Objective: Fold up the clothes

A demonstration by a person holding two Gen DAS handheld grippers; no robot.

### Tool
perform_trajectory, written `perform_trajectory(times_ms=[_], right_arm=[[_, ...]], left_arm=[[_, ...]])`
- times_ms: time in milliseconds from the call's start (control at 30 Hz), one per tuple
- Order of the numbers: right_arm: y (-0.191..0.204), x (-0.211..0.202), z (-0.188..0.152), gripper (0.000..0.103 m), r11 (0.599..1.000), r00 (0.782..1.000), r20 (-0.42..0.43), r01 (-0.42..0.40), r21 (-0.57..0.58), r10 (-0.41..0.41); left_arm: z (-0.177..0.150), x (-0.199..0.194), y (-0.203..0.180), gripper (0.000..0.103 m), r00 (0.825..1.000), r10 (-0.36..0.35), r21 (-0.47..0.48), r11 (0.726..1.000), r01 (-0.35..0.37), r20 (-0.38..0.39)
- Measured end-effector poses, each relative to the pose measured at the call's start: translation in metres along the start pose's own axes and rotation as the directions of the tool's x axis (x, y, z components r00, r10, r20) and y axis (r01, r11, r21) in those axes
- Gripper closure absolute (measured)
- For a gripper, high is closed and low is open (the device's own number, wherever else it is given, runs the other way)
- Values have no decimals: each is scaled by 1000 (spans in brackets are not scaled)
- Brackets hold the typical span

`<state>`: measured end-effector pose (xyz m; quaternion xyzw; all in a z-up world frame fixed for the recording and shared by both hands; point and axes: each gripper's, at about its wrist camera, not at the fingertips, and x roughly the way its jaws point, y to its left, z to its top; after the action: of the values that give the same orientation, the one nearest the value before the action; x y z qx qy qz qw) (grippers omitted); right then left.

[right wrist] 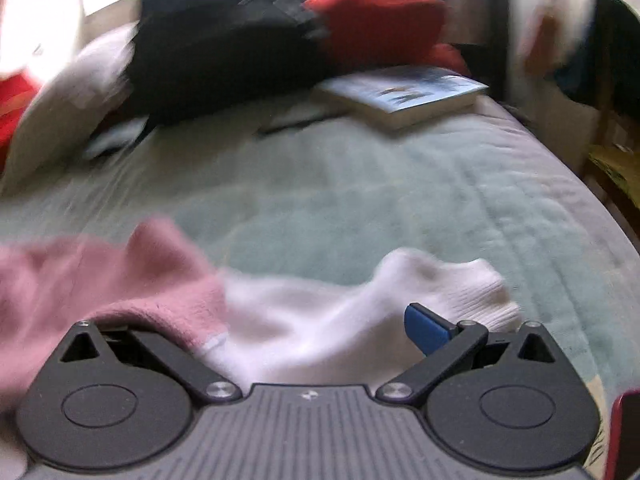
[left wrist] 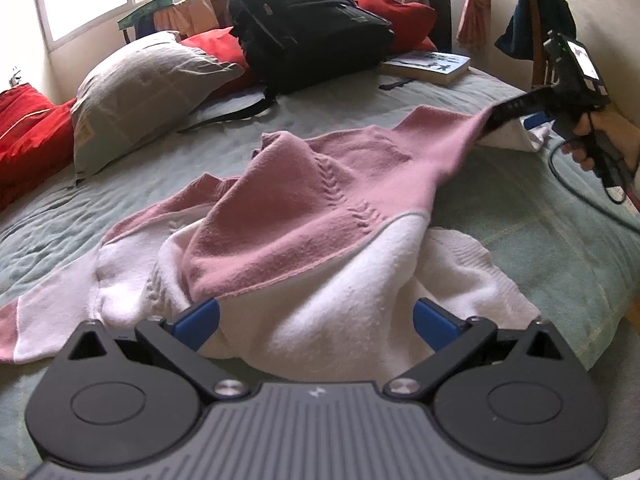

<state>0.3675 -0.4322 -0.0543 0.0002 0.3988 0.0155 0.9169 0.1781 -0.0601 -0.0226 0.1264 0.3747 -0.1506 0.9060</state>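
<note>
On the green quilted bed (left wrist: 520,248), the pink-and-white knitted sweater (left wrist: 320,216) lies rumpled. Left gripper (left wrist: 316,320) fingers spread; right gripper (right wrist: 316,332) fingers spread around cloth. Pull edges taut and level.

The left tongs (left wrist: 316,322) sit low, their two blue pads (left wrist: 202,318) spread wide apart with cloth lying between them, neither pad pressing in. The right tongs (left wrist: 516,114) reach in from the right side, angled toward the left, gripped by a bare hand (left wrist: 600,136) curled round the handle (a cable trails from its base). In the right wrist view the right tongs (right wrist: 316,328) show one blue pad (right wrist: 426,328) set wide; the other is hidden under fabric, and the view is blurred.
</note>
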Motion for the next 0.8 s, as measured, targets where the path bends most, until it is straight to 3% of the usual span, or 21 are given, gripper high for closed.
perform_trajectory(times_ms=[133, 233, 367, 500, 633, 800], right_arm=[[18, -4, -14, 0, 986, 998, -14, 57, -159, -60], [18, 4, -17, 0, 983, 998, -45, 37, -178, -46], [9, 2, -17, 0, 991, 995, -94, -35, -126, 24], [-13, -16, -26, 0, 992, 989, -90, -122, -35, 118], [-35, -30, -35, 0, 977, 975, -81, -204, 57, 209], [-56, -20, -52, 0, 949, 958, -67, -265, 172, 280]], left_arm=[[0, 2, -4, 1, 1000, -12, 3, 1000, 12, -3], [0, -1, -8, 1, 1000, -12, 14, 1000, 13, -2], [0, -7, -8, 1, 1000, -3, 20, 1000, 3, 5], [0, -7, -7, 1, 1000, 4, 20, 1000, -4, 4], [0, -3, -11, 1, 1000, -12, 26, 1000, 12, 1], [-1, 0, -16, 1, 1000, -19, 36, 999, 19, -9]])
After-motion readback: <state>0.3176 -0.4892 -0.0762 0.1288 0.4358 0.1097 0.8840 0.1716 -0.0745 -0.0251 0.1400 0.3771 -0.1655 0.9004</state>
